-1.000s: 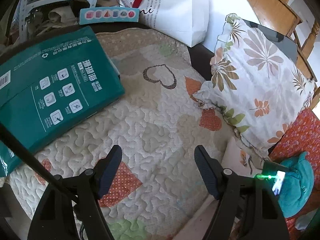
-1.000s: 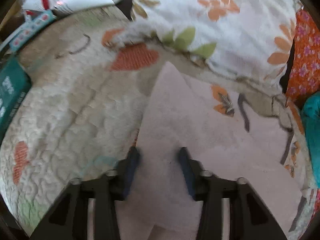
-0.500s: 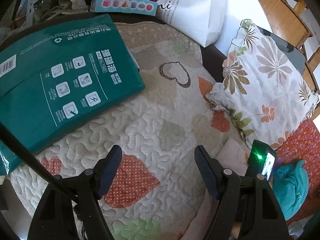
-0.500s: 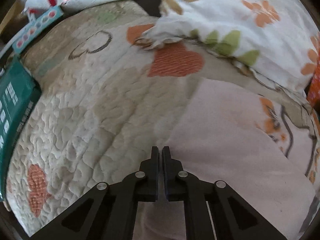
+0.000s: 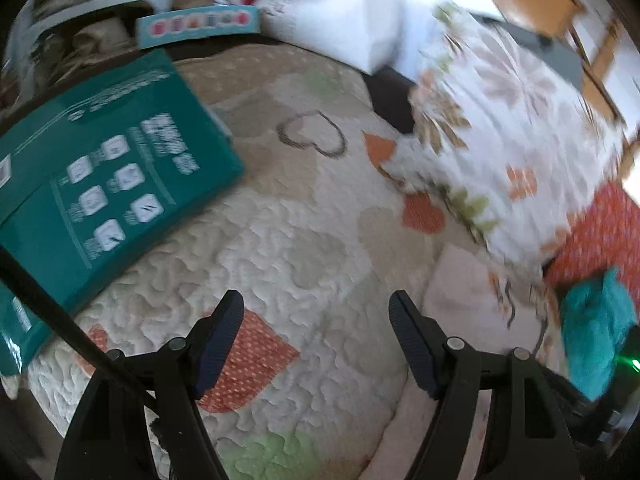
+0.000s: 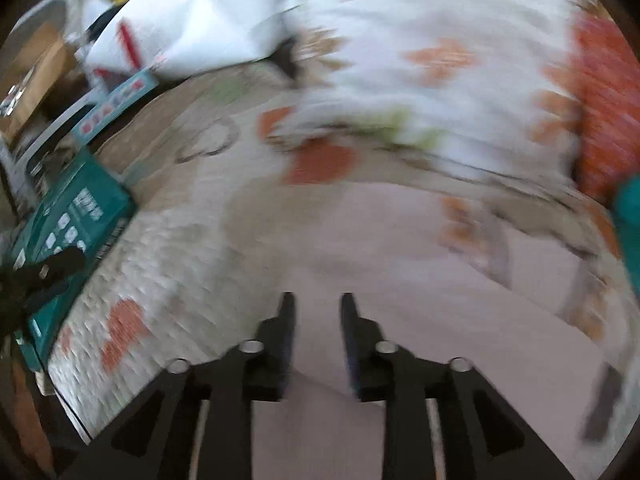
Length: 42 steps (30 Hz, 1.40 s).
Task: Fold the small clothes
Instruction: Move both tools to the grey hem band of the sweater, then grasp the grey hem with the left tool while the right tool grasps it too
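Note:
A pale pink small garment (image 6: pixel 400 264) with orange and dark print lies flat on the quilted bedspread (image 5: pixel 288 248). In the left wrist view the garment (image 5: pixel 464 300) lies to the right of my left gripper (image 5: pixel 316 320). My left gripper is wide open and empty above the quilt. My right gripper (image 6: pixel 316 312) hovers over the near part of the garment with its jaws a little apart and nothing between them. The right wrist view is blurred by motion.
A green carton (image 5: pixel 100 184) lies on the quilt at the left. A leaf-print pillow (image 5: pixel 512 120) and an orange flowered cushion (image 5: pixel 600 236) lie at the right, with a teal cloth (image 5: pixel 596 328) below them. A white bag (image 5: pixel 328 4) stands at the back.
My right gripper was shut half a second ago and has now opened a little and pulled back over the garment. My left gripper stayed open and swung slightly.

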Motion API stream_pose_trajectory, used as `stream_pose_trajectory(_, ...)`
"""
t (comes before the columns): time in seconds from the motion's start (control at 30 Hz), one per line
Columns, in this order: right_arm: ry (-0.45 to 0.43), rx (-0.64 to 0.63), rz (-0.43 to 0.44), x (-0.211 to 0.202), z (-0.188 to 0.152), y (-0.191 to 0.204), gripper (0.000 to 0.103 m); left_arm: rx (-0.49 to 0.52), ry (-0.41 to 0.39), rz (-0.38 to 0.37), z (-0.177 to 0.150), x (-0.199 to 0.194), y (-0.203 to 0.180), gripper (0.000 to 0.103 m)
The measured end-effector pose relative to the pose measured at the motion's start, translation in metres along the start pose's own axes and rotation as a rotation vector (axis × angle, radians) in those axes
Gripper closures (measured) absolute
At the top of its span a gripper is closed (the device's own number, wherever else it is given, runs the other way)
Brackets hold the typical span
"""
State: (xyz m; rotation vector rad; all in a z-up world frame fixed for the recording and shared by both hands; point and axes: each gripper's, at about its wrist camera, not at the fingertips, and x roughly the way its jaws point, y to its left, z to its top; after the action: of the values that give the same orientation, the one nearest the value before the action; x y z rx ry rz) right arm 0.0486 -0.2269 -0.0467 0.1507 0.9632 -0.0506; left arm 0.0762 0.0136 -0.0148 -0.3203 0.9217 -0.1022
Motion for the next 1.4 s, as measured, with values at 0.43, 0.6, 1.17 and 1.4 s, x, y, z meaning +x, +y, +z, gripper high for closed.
stream_pose_trajectory(0.43, 0.013, 0.601, -0.219, -0.141, -0.224, -0.231, 0.049, 0.183, 0.103, -0.124, -0.078, 0.006, -0.040, 0.037)
stream_pose_trajectory(0.6, 0.002, 0.629, -0.141, -0.143, -0.260, -0.222, 0.047, 0.243, 0.194, -0.188, -0.118, 0.007, -0.040, 0.045)
stream_pose_trajectory(1.17, -0.073, 0.787, 0.403, -0.141, -0.319, -0.179, 0.046, 0.120, 0.381, -0.457, -0.201, -0.013, 0.012, 0.078)
stream_pose_trajectory(1.4, -0.054, 0.783, 0.439, -0.143, -0.327, -0.168, 0.046, 0.142, 0.379, -0.448, -0.226, -0.025, 0.028, 0.078)
